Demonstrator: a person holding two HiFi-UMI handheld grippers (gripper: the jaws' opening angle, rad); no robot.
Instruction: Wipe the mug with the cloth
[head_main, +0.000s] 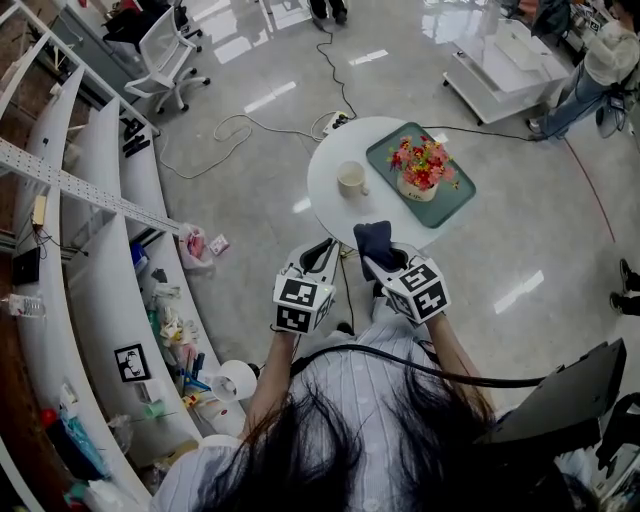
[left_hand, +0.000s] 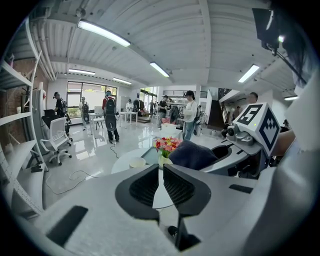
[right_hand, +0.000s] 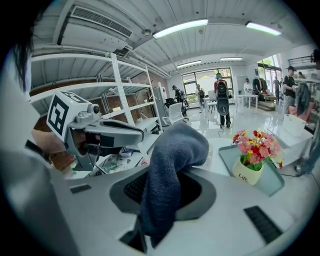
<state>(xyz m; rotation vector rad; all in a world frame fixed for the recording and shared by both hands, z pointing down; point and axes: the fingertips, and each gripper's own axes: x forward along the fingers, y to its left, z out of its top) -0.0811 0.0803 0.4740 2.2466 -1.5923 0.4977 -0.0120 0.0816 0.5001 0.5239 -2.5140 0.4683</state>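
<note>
Over to the mug (head_main: 351, 178): upright, pale, standing free on the round white table (head_main: 325, 205), just left of the green tray (head_main: 383, 152); well ahead of both pairs of jaws and roughly on the line between them; from the left gripper view, the same mug (left_hand: 137, 162) small and far beyond the jaw tips. Nearer in, the cloth (head_main: 376, 240): dark blue, pinched in the right gripper (head_main: 384, 258) and bunched up above its jaws, over the table's near edge; well apart from the mug, no contact; from the right gripper view, the cloth (right_hand: 170, 165) as a thick fold clamped between the jaws, one end humped over the top, the other hanging down toward the camera. Left gripper (head_main: 322, 256) just beside the right, at that same near edge; jaws drawn in to a narrow slit, nothing between them but a sliver of table. On the tray, a cream flowerpot (head_main: 420, 172) with pink and red blooms. Further out: glossy floor with a loose cable (head_main: 235, 130); a white chair (head_main: 165, 52); curved white shelves (head_main: 100, 290) on the left; people (left_hand: 111, 117) standing far off.
</note>
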